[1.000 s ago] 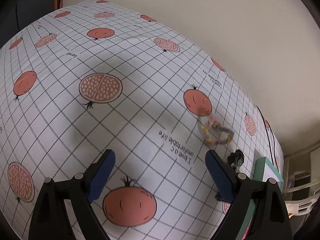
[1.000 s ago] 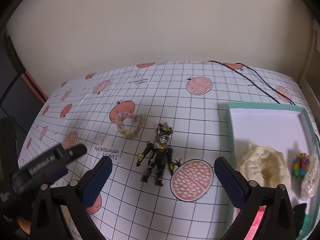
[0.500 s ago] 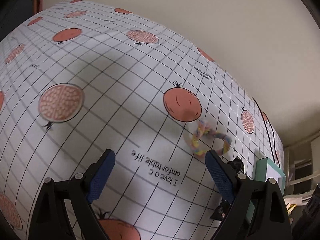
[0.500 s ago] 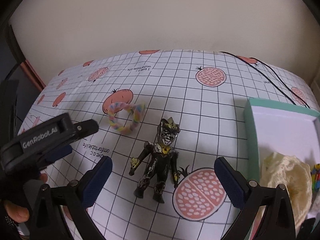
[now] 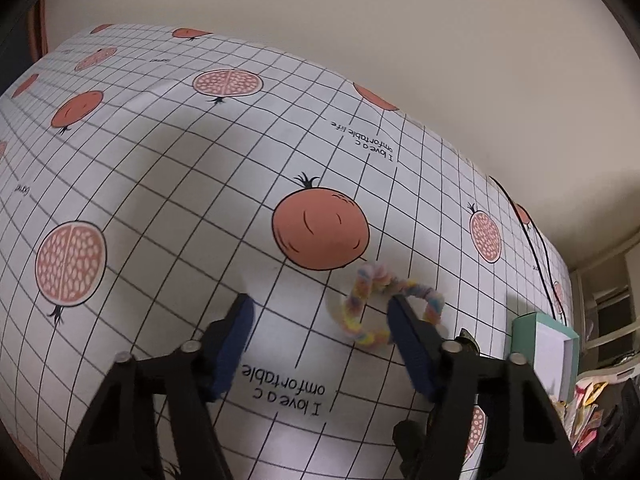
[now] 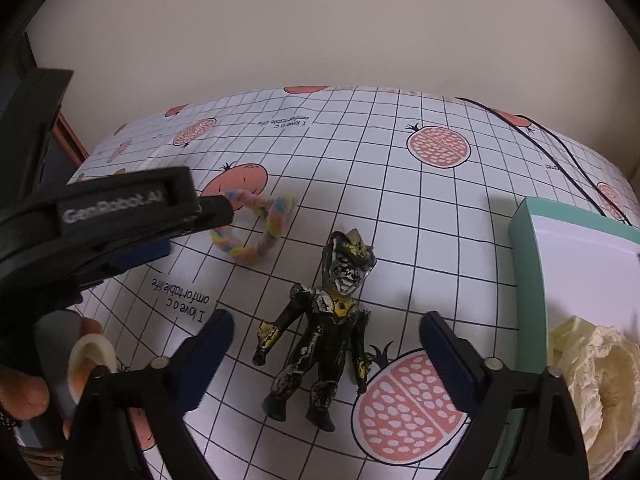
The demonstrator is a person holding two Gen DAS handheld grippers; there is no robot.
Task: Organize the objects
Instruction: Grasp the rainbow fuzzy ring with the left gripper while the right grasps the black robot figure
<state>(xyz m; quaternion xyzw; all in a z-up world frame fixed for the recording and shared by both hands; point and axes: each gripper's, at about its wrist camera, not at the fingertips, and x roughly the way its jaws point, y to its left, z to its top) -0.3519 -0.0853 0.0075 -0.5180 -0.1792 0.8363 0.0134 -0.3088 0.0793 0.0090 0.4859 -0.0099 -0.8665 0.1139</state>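
A pastel fuzzy ring (image 5: 362, 300) (image 6: 256, 232) lies on the pomegranate-print cloth. My left gripper (image 5: 320, 312) is open just above the cloth; its right finger (image 5: 404, 328) sits over the ring's hole, while the left one stands on bare cloth. In the right wrist view its upper finger (image 6: 208, 210) reaches the ring's left edge. A black and yellow toy figure (image 6: 324, 332) lies on its back between the fingers of my open right gripper (image 6: 326, 328). Only the figure's head (image 5: 466, 340) shows in the left wrist view.
A teal box (image 6: 528, 264) (image 5: 532, 328) stands at the right, holding cream lace fabric (image 6: 592, 368). A black cable (image 6: 560, 148) runs along the back right. A wall backs the table. A hand (image 6: 24, 392) holds the left gripper at lower left.
My left gripper has moved forward and right to the ring and narrowed a little. My right gripper has come lower and closer, so the figure now lies between its fingers.
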